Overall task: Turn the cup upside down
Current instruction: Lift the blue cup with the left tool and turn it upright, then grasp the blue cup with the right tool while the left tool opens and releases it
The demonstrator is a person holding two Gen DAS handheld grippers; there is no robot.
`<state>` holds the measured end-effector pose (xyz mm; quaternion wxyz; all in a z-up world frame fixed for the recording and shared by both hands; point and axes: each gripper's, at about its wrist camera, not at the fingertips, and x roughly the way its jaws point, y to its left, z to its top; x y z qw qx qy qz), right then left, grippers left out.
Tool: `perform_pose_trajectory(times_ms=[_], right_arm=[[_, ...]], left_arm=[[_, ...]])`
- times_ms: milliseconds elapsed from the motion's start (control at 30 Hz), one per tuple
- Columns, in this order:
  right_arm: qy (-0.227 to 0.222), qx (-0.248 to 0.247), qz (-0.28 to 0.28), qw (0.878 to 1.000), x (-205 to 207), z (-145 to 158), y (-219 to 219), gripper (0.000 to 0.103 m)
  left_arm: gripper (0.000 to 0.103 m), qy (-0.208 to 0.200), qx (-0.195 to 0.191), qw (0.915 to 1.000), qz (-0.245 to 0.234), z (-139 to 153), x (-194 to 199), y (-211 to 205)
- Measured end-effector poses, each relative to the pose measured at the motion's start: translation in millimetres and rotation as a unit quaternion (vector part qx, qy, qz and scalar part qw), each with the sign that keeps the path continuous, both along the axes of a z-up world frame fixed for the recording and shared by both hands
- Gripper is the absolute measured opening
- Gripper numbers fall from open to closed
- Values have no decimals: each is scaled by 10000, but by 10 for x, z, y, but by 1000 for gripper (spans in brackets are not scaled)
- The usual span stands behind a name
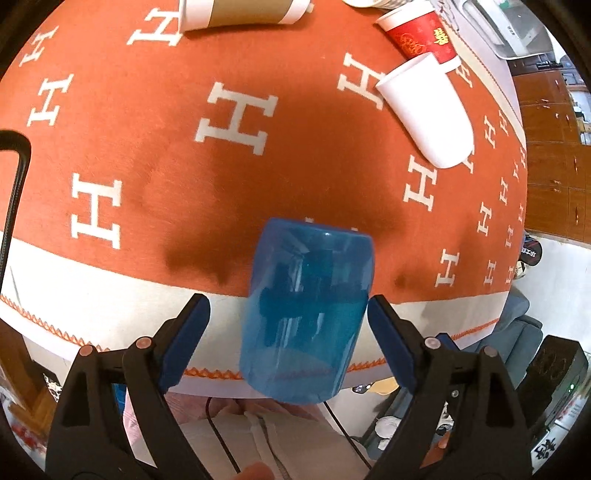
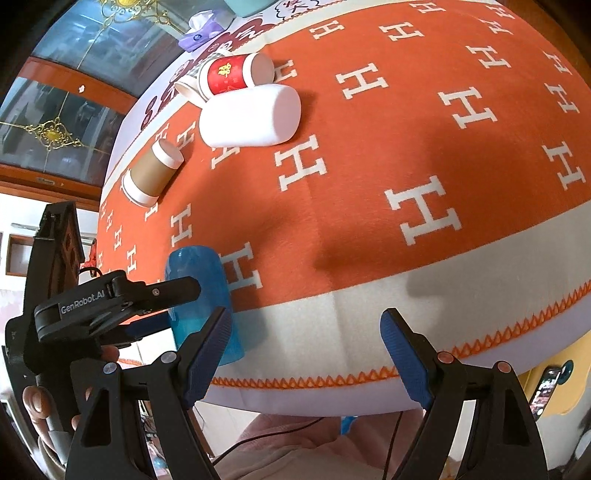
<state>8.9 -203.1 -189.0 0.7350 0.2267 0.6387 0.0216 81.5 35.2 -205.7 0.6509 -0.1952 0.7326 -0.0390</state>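
Observation:
A translucent blue cup (image 1: 306,310) stands upside down, closed base up, on the table's near white border. My left gripper (image 1: 288,314) is open with its blue pads on either side of the cup; the right pad touches or nearly touches it, the left pad is apart. The cup (image 2: 201,295) also shows in the right wrist view at the lower left, with the left gripper's black finger (image 2: 166,290) across it. My right gripper (image 2: 306,339) is open and empty over the table's front edge, to the right of the cup.
An orange cloth (image 1: 221,147) with white H marks covers the table. A white cup (image 1: 428,110), a red paper cup (image 1: 421,33) and a brown-sleeved cup (image 1: 243,13) lie on their sides farther back. The table edge runs just under both grippers.

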Motion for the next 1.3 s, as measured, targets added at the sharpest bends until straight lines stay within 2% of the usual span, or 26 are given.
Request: perform_pose_trajectory(times_ms=[133, 567, 733, 833, 967, 1067, 1233, 1300], right_arm=[[1, 14, 4, 10000, -1, -1, 5, 84], [-9, 39, -22, 10000, -37, 14, 25, 84], [-74, 24, 36, 10000, -21, 55, 53, 84], [-92, 85, 92, 9999, 2, 86, 84, 84], [-104, 246, 258, 9993, 71, 123, 153, 84], [-53, 387, 419, 9984, 131, 118, 233, 84], [90, 565, 797, 9952, 277, 35, 412, 84], [149, 599, 945, 9936, 336, -12, 494, 84]], left_arm=[[85, -130, 18, 9999, -93, 79, -8, 20], [84, -316, -14, 9994, -136, 52, -67, -14], [70, -379, -167, 9987, -285, 115, -96, -25], [69, -507, -219, 9980, -311, 214, -137, 26], [59, -810, -260, 9958, -341, 444, -212, 167], [57, -1128, -141, 9929, -351, 590, -286, 294], [57, -1910, 196, 9799, -540, 779, -438, 441], [53, -2252, 298, 9717, -653, 818, -514, 469]])
